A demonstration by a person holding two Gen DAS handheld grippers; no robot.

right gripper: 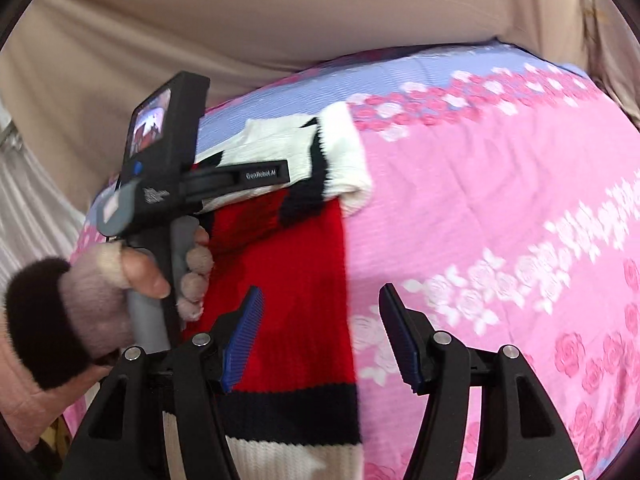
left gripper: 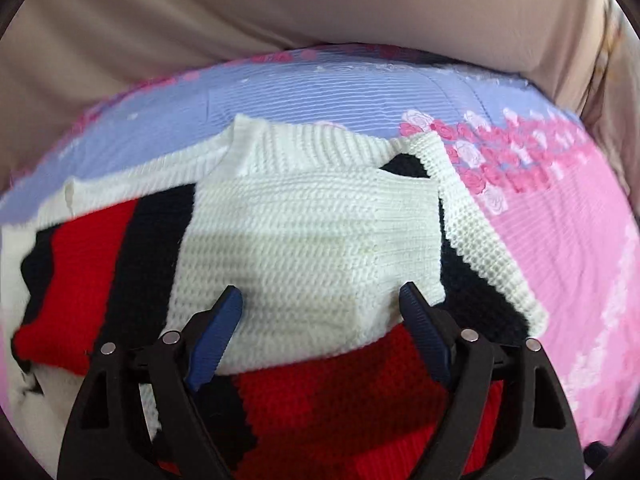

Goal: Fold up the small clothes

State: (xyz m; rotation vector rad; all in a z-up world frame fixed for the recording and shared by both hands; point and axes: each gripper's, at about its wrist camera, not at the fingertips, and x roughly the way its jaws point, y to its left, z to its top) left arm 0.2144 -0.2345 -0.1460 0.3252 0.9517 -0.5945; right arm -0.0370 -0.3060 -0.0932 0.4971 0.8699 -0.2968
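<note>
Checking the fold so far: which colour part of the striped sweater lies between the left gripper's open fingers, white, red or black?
The white folded part lies between the left gripper fingers; the red and black stripes sit off to its side.

Sweater (left gripper: 304,236): knit, cream-white sleeve and collar over solid red and black bands; in the right wrist view the body (right gripper: 296,320) reads red, then a black stripe, then white ribbing. Bedspread (left gripper: 552,248): pink field with ribbed texture, lavender-blue band at far edge, rows of pink and white roses between the two. Backdrop cloth (left gripper: 280,12): plain beige. Left gripper (left gripper: 320,300) and right gripper (right gripper: 320,300): black arms, blue ridged pads. Left hand (right gripper: 120,288): pale pinkish-grey fingerless glove, dark fuzzy cuff.
</note>
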